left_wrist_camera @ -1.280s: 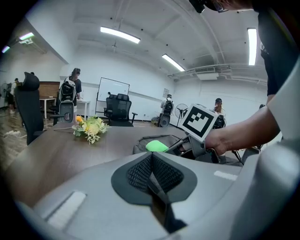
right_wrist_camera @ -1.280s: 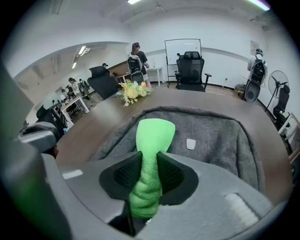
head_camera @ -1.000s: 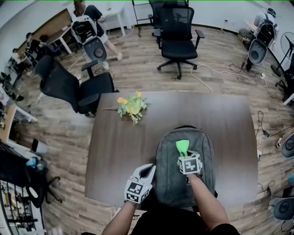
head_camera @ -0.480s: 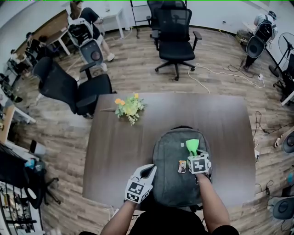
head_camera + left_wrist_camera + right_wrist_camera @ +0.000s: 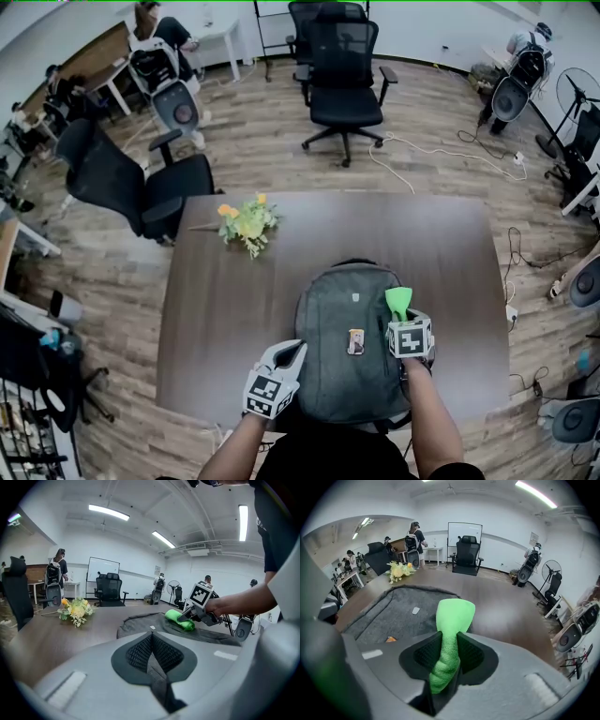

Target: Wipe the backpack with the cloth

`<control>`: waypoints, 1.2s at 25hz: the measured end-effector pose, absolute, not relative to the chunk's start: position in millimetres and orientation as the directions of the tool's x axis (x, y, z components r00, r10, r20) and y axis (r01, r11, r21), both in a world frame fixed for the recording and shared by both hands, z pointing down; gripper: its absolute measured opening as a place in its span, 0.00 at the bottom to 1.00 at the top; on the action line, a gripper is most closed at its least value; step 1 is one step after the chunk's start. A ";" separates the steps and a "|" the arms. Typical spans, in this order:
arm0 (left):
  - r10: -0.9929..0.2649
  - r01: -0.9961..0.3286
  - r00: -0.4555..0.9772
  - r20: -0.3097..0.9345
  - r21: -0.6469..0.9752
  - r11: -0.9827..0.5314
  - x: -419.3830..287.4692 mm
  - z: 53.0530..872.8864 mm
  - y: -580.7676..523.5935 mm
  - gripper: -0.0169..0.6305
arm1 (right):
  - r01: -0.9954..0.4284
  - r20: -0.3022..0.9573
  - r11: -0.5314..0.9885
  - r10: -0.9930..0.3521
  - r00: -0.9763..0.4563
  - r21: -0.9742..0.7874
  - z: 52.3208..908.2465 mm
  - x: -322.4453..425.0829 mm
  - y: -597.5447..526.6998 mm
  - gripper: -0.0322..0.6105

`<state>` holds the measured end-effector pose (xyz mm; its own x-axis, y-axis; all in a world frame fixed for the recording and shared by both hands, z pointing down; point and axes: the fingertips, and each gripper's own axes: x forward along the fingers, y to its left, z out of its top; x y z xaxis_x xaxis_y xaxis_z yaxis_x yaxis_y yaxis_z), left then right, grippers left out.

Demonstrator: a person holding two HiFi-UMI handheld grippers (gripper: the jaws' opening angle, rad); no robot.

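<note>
Rightward since the earlier frame, our right gripper point(image 5: 403, 317) pinches the cloth point(image 5: 397, 300) at the right edge of the backpack point(image 5: 337, 309), by the table's point(image 5: 225, 309) near edge; unwiped fabric, we judge, lies leftward. Left gripper point(image 5: 292, 353): jaws together, empty.

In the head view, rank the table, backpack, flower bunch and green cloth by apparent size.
Largest to smallest:
1. table
2. backpack
3. flower bunch
4. green cloth, only partly showing

All sit at table level, so nearness hardly skews this.
</note>
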<state>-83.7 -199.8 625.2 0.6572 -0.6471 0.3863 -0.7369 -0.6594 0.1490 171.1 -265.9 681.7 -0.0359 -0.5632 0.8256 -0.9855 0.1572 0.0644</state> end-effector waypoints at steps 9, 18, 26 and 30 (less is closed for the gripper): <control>-0.689 -0.767 0.628 0.363 0.136 -0.628 -92.8 620.3 -197.8 0.06 | -0.974 0.800 0.205 -0.599 -0.043 0.101 669.0 167.8 -265.1 0.20; -0.720 -0.797 0.595 0.358 0.142 -0.588 -107.3 621.7 -188.9 0.06 | -0.943 0.754 0.325 -0.601 -0.264 -0.072 652.7 78.4 -250.5 0.20; -0.736 -0.815 0.573 0.361 0.152 -0.560 -124.0 623.4 -177.6 0.06 | -0.880 0.708 0.387 -0.538 -0.458 -0.276 651.2 -8.9 -234.0 0.20; -0.745 -0.824 0.562 0.359 0.161 -0.543 -133.4 626.1 -170.5 0.06 | -0.843 0.708 0.417 -0.477 -0.521 -0.339 659.8 -42.2 -222.4 0.20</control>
<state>-133.4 -170.5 626.1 0.5616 -0.7453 0.3594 -0.8239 -0.5434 0.1608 -42.2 -222.4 659.8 -0.5209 -0.4768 0.7081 -0.8431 0.4173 -0.3392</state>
